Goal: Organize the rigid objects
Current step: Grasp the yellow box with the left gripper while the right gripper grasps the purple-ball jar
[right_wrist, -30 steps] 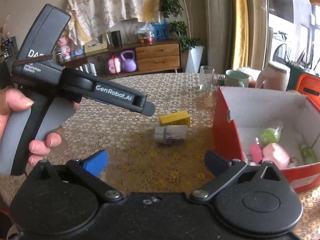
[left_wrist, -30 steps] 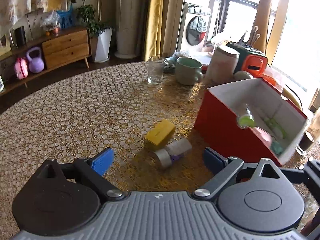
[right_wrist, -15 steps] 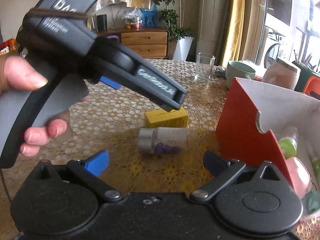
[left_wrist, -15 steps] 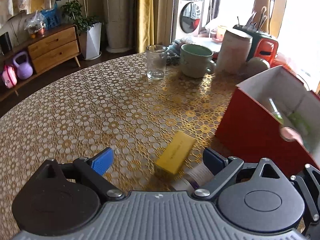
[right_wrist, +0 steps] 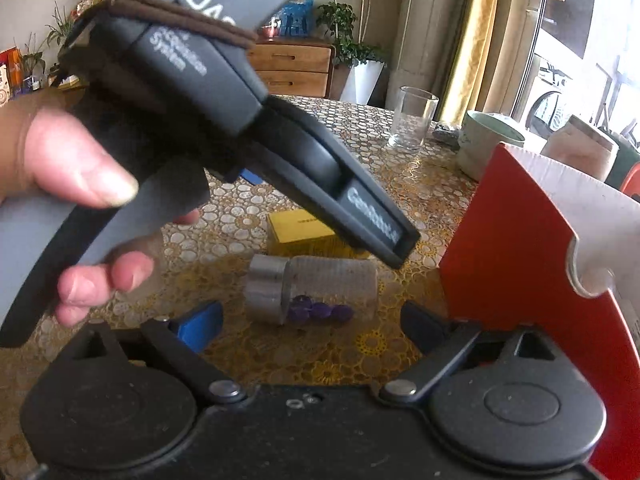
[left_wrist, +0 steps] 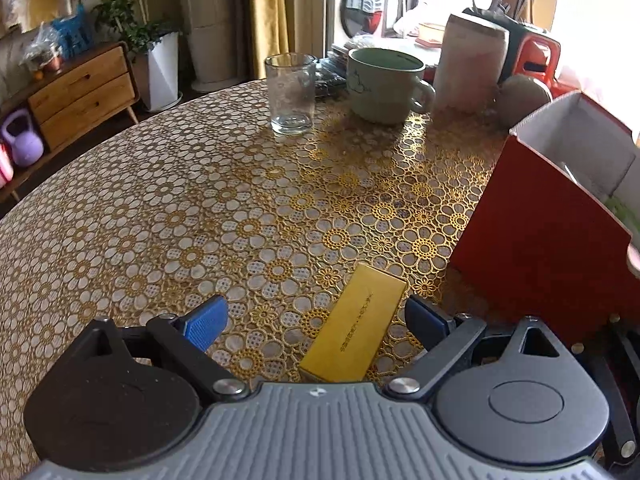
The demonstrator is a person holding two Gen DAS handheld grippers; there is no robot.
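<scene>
Now lowered over the patterned table (left_wrist: 168,208), the left gripper (left_wrist: 316,322), jaws spread, straddles the flat yellow cardboard box (left_wrist: 354,330), while the right gripper (right_wrist: 310,322), jaws just narrowing yet untouching, frames the clear ribbed vial of purple beads (right_wrist: 312,294), both angled downward beside the red open carton (right_wrist: 508,264).

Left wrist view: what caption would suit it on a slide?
Open left hand-held gripper hangs low over a yellow box on the floral tablecloth, beside a red carton.
</scene>
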